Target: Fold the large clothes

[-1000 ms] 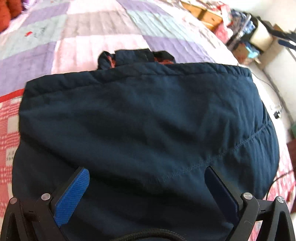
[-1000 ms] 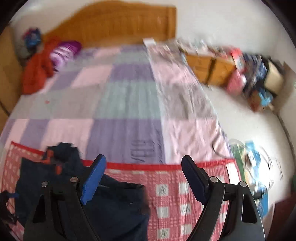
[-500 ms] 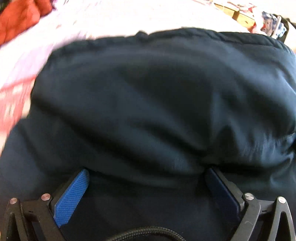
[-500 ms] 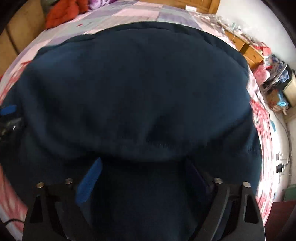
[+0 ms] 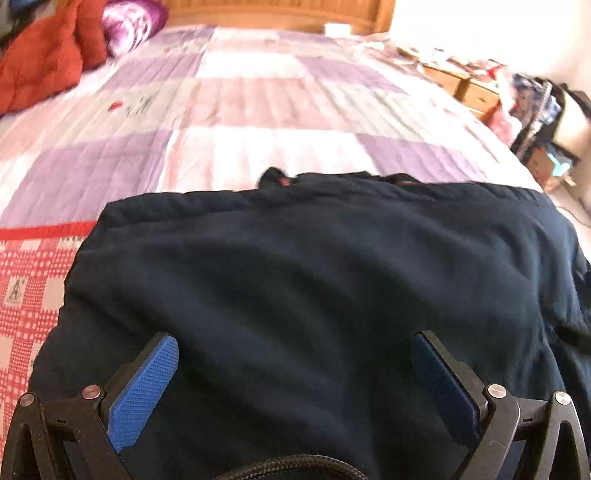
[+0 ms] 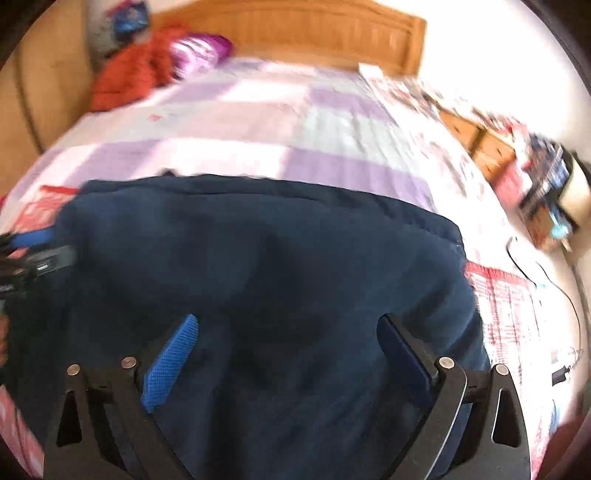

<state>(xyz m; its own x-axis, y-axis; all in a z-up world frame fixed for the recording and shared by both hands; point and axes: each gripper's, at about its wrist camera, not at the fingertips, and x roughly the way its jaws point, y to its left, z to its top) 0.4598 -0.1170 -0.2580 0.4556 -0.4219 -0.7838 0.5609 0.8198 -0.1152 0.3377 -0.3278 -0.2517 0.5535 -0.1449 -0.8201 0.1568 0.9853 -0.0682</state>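
Observation:
A large dark navy garment (image 5: 314, 288) lies folded on the bed, its far edge straight with a bit of orange lining poking out behind. My left gripper (image 5: 295, 354) is open just above its near part, with the fabric spread between the fingers. Further right on the same garment (image 6: 258, 258), my right gripper (image 6: 288, 339) stands wide. Its jaws are closing with cloth between them, and the pads do not press it. The left gripper (image 6: 33, 251) also shows at the left edge of the right wrist view, over the garment's left side.
The garment rests on a red checked blanket (image 5: 26, 295) over a purple and pink quilt (image 5: 258, 110). An orange-red garment (image 5: 40, 62) and a purple bundle lie by the wooden headboard (image 6: 314, 33). Cluttered drawers (image 6: 517, 158) and a cable stand right of the bed.
The right gripper came down from above the bed onto the garment. Both views were filled with dark fabric half a second ago; now the garment lies lower and flatter, with the headboard in view.

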